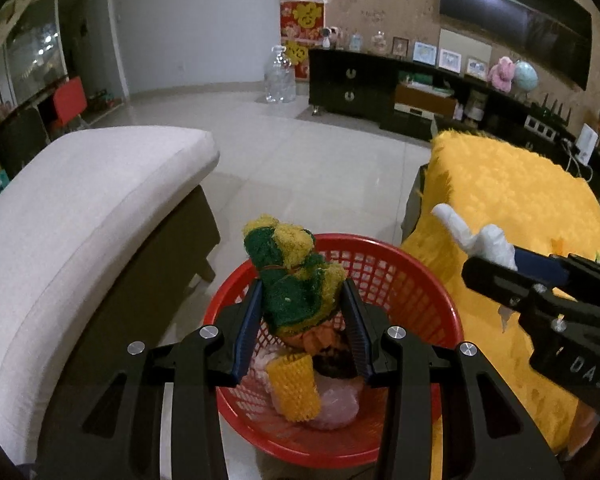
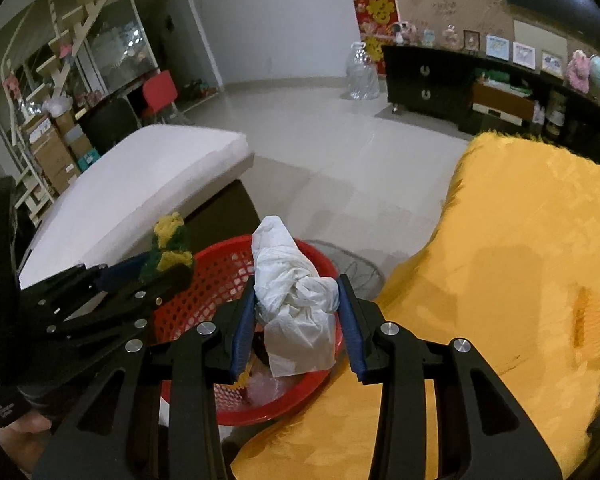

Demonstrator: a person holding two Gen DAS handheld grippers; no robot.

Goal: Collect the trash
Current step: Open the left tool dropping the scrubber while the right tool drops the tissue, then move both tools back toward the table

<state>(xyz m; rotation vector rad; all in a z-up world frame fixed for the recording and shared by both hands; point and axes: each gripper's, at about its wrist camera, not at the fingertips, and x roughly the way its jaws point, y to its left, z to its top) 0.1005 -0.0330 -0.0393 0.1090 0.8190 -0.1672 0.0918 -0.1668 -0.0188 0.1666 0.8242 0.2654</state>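
My left gripper [image 1: 302, 300] is shut on a green-and-yellow knitted cloth bundle [image 1: 296, 280] and holds it above a red mesh basket [image 1: 416, 280] on the floor. The basket holds a yellow foam net [image 1: 294, 390], pink plastic wrap [image 1: 336, 404] and other scraps. My right gripper [image 2: 298, 308] is shut on a crumpled white tissue [image 2: 296, 296] over the basket's right rim [image 2: 320, 376]. In the left wrist view the right gripper [image 1: 492, 260] comes in from the right with the tissue [image 1: 484, 236]. In the right wrist view the left gripper [image 2: 160, 272] is at the left with the bundle [image 2: 172, 248].
A white cushioned seat [image 1: 80, 216] stands left of the basket. A yellow cloth-covered surface [image 1: 512, 208] is on the right. Tiled floor [image 1: 300, 152] stretches beyond, with a large water bottle [image 1: 280, 76] and a dark cabinet [image 1: 352, 84] at the far wall.
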